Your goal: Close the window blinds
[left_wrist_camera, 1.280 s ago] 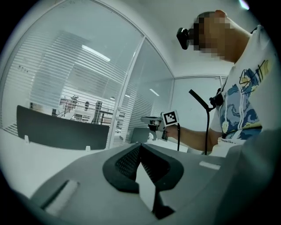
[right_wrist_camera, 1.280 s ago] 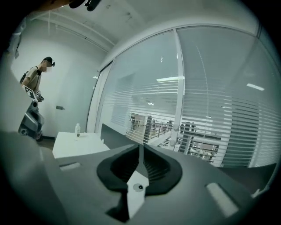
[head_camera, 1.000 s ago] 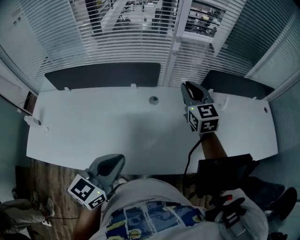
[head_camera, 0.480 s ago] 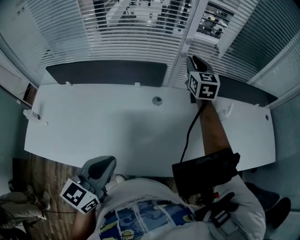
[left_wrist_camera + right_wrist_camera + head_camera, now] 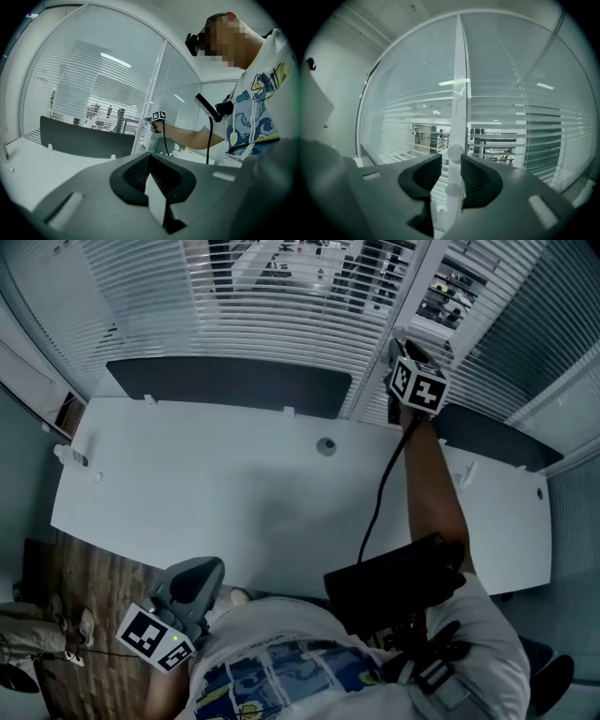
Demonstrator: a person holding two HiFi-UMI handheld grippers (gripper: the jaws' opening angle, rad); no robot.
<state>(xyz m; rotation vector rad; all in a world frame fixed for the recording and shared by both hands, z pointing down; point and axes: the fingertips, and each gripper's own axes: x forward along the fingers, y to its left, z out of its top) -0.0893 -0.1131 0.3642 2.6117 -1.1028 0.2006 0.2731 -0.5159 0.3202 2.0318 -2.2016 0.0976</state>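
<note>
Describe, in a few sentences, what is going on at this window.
A person at a white desk holds tongs in each hand. The right tongs reach to the window post between the blinds. Their jaws have just been opening and stand apart around a small round knob, not gripping it. The left tongs are shut and empty near the person's waist. The slats are open.

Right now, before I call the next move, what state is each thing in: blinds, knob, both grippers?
window blinds, slats open, room beyond shows through.
right gripper, open, its fingers have just been opening.
knob, between those fingers, not gripped.
left gripper, shut, empty.
</note>
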